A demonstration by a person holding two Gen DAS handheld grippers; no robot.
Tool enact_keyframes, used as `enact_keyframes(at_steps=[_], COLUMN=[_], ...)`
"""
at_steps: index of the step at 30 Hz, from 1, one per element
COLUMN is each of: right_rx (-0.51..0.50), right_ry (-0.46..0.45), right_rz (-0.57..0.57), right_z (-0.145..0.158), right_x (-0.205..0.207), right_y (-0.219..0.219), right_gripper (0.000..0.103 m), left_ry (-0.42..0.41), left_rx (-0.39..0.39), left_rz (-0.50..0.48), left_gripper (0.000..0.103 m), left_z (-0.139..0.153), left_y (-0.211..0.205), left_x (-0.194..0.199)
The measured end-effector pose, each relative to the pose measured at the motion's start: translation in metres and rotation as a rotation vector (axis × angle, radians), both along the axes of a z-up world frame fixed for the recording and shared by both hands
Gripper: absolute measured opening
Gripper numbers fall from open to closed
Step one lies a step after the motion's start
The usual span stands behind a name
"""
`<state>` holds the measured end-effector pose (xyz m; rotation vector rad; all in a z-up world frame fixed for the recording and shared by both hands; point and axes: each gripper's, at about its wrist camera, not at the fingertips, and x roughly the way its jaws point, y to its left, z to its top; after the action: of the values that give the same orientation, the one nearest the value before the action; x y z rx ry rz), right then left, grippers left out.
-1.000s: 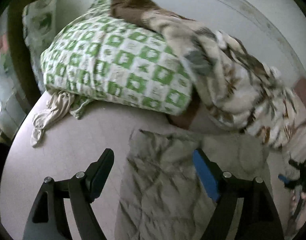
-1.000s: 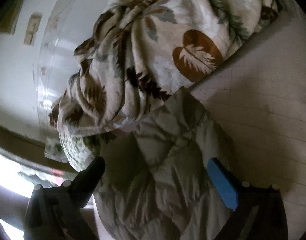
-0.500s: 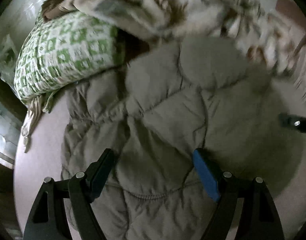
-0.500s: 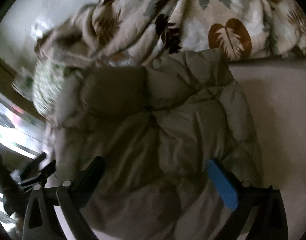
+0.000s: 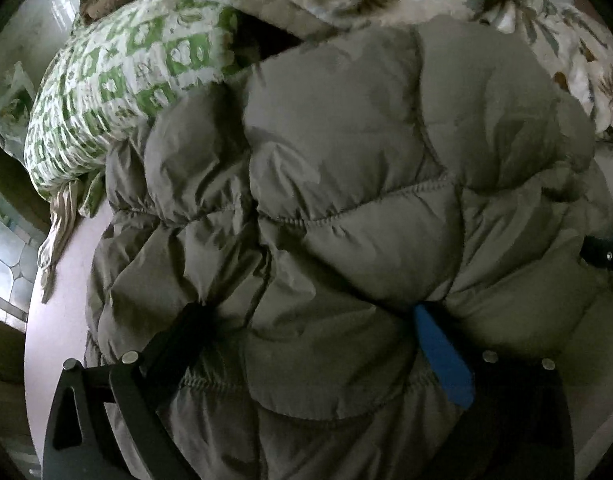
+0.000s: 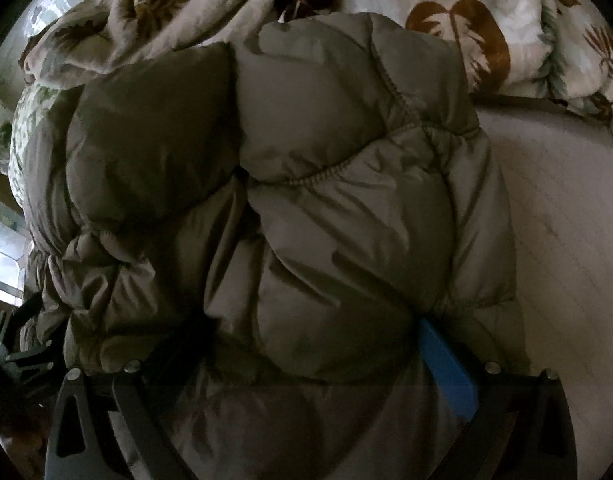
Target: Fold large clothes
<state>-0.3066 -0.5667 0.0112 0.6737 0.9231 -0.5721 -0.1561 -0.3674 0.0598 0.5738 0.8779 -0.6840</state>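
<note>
Both your tongs, left (image 5: 306,320) and right (image 6: 310,332), stand spread wide, pressed down into the puffy jacket (image 5: 346,200) bunched on the bed (image 6: 566,220) against the pillow (image 5: 118,76), likely to flatten it, gripping nothing.

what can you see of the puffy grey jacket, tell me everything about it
The puffy jacket is olive-grey, quilted into fat padded panels by gathered stitched seams, in slightly shiny, creased fabric. It lies bunched in a mound on the pale bed surface, its far edge against the leaf-print blanket and the green-checked pillow. The left gripper and right gripper each have open jaws pressed down around a bulge.
</note>
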Motion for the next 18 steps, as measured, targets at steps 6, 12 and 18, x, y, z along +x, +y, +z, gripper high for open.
enact_keyframes(at_steps=[6, 12, 18], right_rx=[-0.040, -0.042, -0.059], right_ry=[-0.078, -0.180, -0.177], right_rz=[-0.007, 0.050, 0.103], right_z=[0.021, 0.052, 0.064], right_x=[-0.033, -0.083, -0.107], right_y=[0.012, 0.044, 0.076], right_gripper=[0.103, 0.103, 0.103], left_ry=[0.015, -0.021, 0.006], left_rx=[-0.101, -0.143, -0.151], left_rz=[0.005, -0.020, 0.004], left_gripper=[0.103, 0.103, 0.103], left_z=[0.025, 0.055, 0.063], left_y=[0.039, 0.072, 0.090], left_x=[-0.012, -0.038, -0.049])
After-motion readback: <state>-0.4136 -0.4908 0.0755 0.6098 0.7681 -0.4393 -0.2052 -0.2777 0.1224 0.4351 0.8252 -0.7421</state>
